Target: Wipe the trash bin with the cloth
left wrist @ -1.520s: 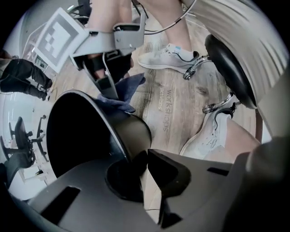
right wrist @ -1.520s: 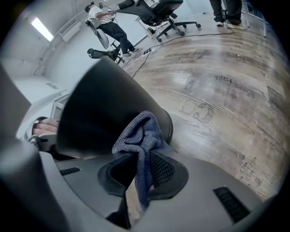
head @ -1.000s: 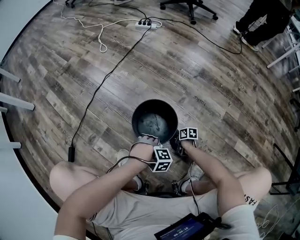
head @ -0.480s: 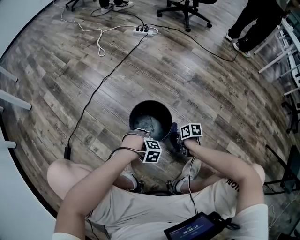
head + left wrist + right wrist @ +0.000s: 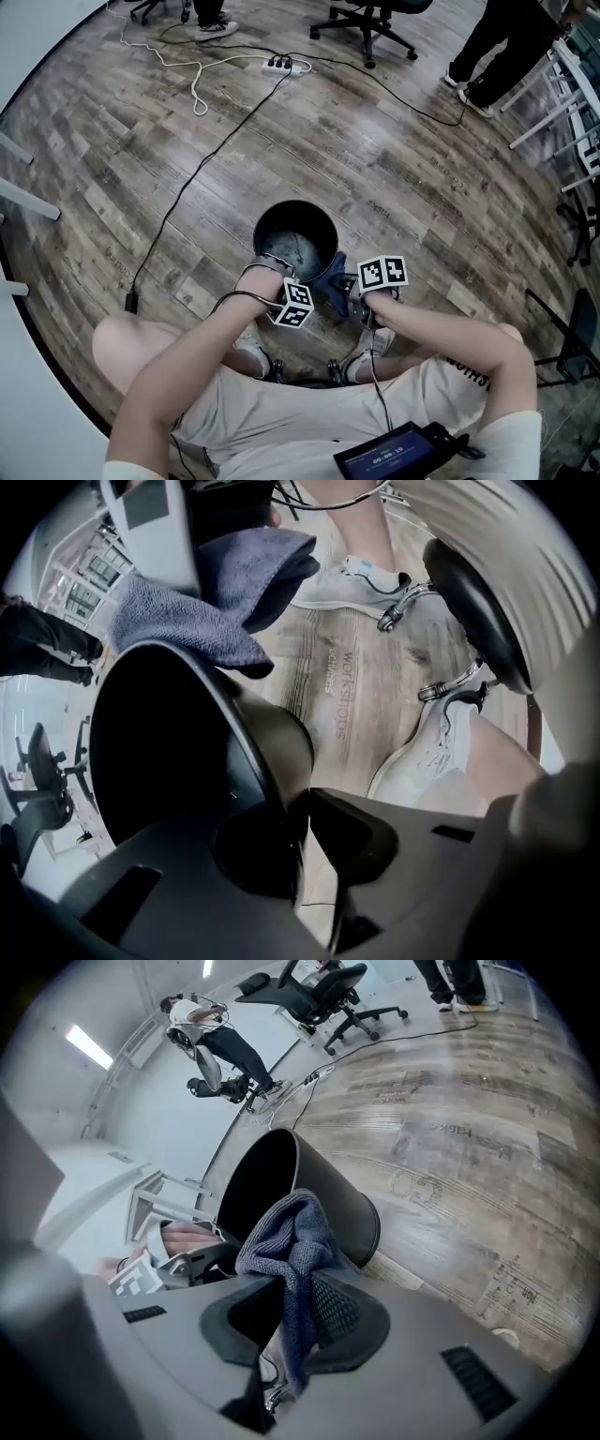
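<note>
The left claw [image 5: 305,808] points steeply down, and its jaws have just been closing. The near rim of the trash bin [image 5: 267,728] stands between them and the pads look pressed on it, so this claw has the bin gripped. From here the bin's dark opening lies ahead and to the left of the jaw tips.

The right claw [image 5: 295,1312] is clenched on the cloth [image 5: 292,1237], which bunches up over its jaws and hangs down between them. The bin stands on the wood floor [image 5: 422,159] just beyond this claw's tips, a little to their left. The cloth is very near the bin's outer wall, but no view shows surely whether it touches.

The step in hand seems to be to steady the bin and bring the cloth to it. The next move probably calls for the right claw to press the cloth on the wall or rim and slide it along, while the left claw holds the bin firm so that it does not tip or turn.
</note>
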